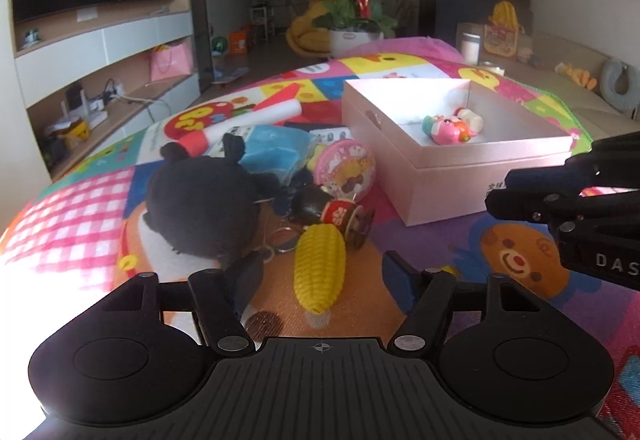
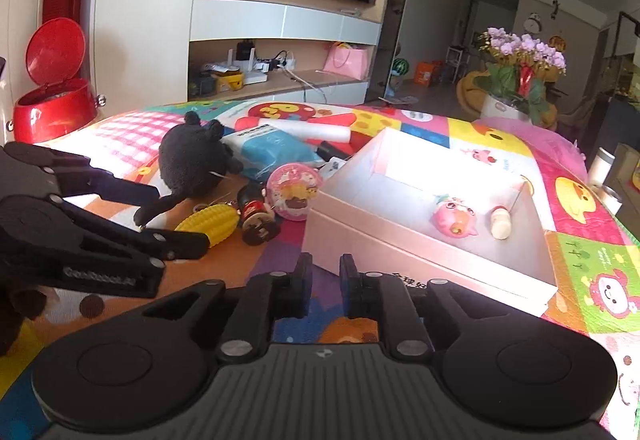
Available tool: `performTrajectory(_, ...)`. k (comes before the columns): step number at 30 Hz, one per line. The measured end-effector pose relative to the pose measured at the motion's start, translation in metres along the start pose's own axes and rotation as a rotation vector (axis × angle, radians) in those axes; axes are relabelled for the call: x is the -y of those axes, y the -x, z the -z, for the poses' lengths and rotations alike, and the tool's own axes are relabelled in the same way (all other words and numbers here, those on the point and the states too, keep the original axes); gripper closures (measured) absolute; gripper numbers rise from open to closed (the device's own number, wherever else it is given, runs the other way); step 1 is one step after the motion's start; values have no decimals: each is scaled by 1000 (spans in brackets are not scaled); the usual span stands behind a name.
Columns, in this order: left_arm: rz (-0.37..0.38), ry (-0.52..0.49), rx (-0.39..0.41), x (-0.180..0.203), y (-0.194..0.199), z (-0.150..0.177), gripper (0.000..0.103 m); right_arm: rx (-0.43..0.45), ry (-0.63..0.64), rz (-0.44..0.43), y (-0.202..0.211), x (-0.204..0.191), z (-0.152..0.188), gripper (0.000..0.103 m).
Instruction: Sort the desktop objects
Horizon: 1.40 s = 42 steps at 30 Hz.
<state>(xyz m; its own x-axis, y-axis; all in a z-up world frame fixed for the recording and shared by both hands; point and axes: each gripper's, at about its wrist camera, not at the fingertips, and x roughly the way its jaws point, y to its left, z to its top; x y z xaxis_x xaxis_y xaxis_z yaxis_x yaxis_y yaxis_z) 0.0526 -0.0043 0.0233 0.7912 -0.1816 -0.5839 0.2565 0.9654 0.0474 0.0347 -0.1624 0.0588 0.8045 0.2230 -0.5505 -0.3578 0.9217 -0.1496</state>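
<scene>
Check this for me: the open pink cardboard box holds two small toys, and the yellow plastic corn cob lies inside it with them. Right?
Not quite. The yellow plastic corn cob lies outside the open pink cardboard box, on the colourful mat between the left gripper's fingers. The box does hold two small toys. The left wrist view shows it, and the right wrist view confirms it.

Harsh daylight up close, dim room behind; heavy fisheye bend in both views.

Blown out to near white along the pink box (image 1: 452, 175) rim and inner wall (image 2: 420, 175), and on the checked part of the mat (image 1: 68, 215) at the left edge; darkened to near black on the plush toy (image 1: 200, 207), fur detail lost; sharp enough on the yellow corn toy (image 1: 320, 272) (short shadow beneath); soft and murky on the far flowers (image 2: 524, 51); bowed at the shelves (image 1: 104, 51); black vignette in the corners.
</scene>
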Motion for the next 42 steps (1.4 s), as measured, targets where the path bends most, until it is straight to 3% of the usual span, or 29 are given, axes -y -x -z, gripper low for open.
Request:
performTrajectory(2,-6,-11,-21,1,-10,-1,60,-1,-17,5,-2,3,-1,83)
performTrajectory(4,-6,-9,-38,-2,-12,1,68,1,-12,0,-4,2,-2,83)
performTrajectory(9,-10,-24,-59,-13,14,20,68,31,55,-38,-14,-19,-13,83)
performTrajectory(12,33,-14,-71,-21,37,32,68,41,115,-66,-29,-39,-24,83)
performTrajectory(14,60,-10,-77,-22,47,39,67,29,156,-74,-45,-53,-32,78)
performTrajectory(16,65,-11,-77,-20,53,44,65,16,188,-65,-64,-66,-38,60)
performTrajectory(17,60,-13,-77,-19,55,46,60,5,209,-46,-76,-73,-40,58)
performTrajectory(23,52,11,-96,-23,61,54,55,-89,242,-5,-115,-84,-44,62)
performTrajectory(24,57,13,-96,-23,62,55,54,-95,233,-6,-114,-82,-43,67)
performTrajectory(27,71,8,-97,-21,65,57,51,-74,204,-23,-97,-72,-40,69)
performTrajectory(34,73,5,-98,-16,66,57,49,-51,125,-140,-19,-45,-23,69)
performTrajectory(38,92,-1,-97,-10,62,55,47,-68,82,-122,12,-18,-2,69)
performTrajectory(39,102,-5,-98,-8,61,54,47,-77,65,-106,16,-10,5,68)
performTrajectory(42,137,-28,-98,0,56,49,47,-97,-11,-22,22,10,24,51)
